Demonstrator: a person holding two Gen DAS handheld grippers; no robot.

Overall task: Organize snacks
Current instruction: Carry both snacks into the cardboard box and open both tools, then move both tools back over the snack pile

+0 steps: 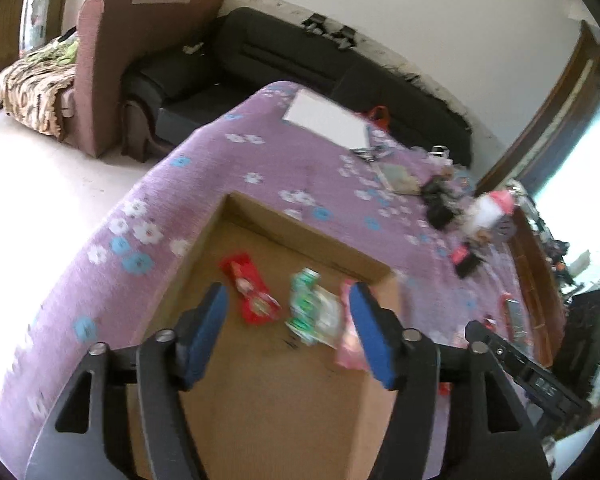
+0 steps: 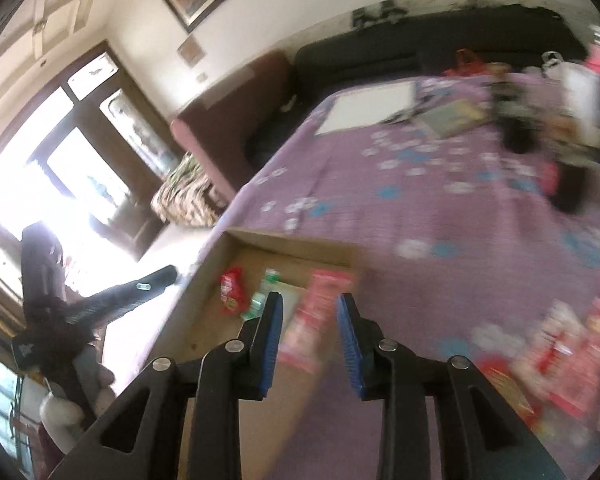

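Note:
An open cardboard box point(image 1: 300, 236) sits on a purple flowered bedspread point(image 1: 228, 164). Inside lie a red snack packet point(image 1: 252, 292), a green and white packet point(image 1: 312, 308) and a pink packet point(image 1: 350, 344) by the right wall. My left gripper point(image 1: 288, 332) is open and empty above the box. In the right wrist view the box point(image 2: 292, 240) holds the red packet point(image 2: 232, 290) and the green packet point(image 2: 266, 284). My right gripper point(image 2: 310, 336) is open, and the pink packet point(image 2: 316, 316) lies between its fingers, blurred, over the box's right wall.
More red and pink snack packets point(image 2: 556, 356) lie on the bedspread at the right. A white board point(image 1: 326, 118), papers and dark clutter point(image 1: 440, 200) are farther up the bed. A black sofa point(image 1: 268, 64) and a brown armchair point(image 1: 112, 68) stand beyond.

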